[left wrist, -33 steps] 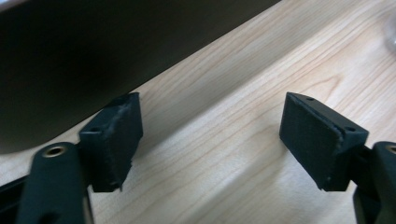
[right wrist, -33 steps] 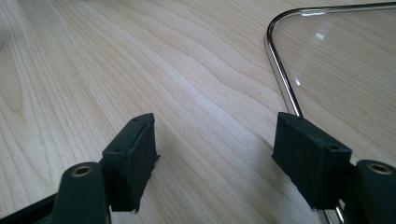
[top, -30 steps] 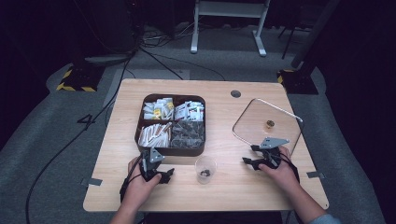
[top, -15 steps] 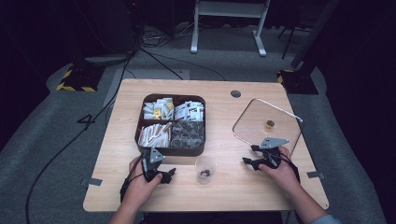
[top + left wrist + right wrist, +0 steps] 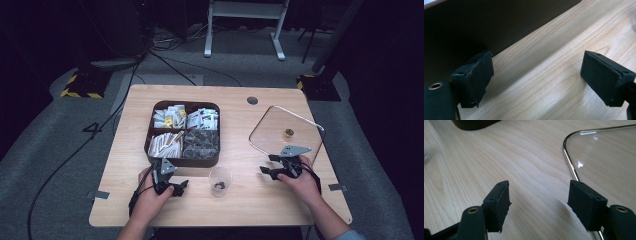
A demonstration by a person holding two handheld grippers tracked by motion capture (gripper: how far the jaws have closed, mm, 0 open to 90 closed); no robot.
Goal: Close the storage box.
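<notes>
Clear plastic cup [image 5: 220,181] stands on light wooden table [image 5: 250,205] between both grippers. Left gripper [image 5: 174,189] jaws wide apart, empty; right gripper [image 5: 267,165] jaws just narrowing, empty, beside glass lid [image 5: 280,132].

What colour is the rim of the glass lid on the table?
Shiny silver metal around clear glass; the lid's rim shows best in the right gripper view.

The table [image 5: 250,200] is pale wood with a fine streaked grain. On it sits a dark brown tray [image 5: 182,161] of white, tan and dark grey contents, a clear cup [image 5: 220,181] and, at right, a clear lid [image 5: 272,132] with a silvery rim and brass knob. Both the left gripper [image 5: 172,187] and the right gripper [image 5: 272,165] are black.
</notes>
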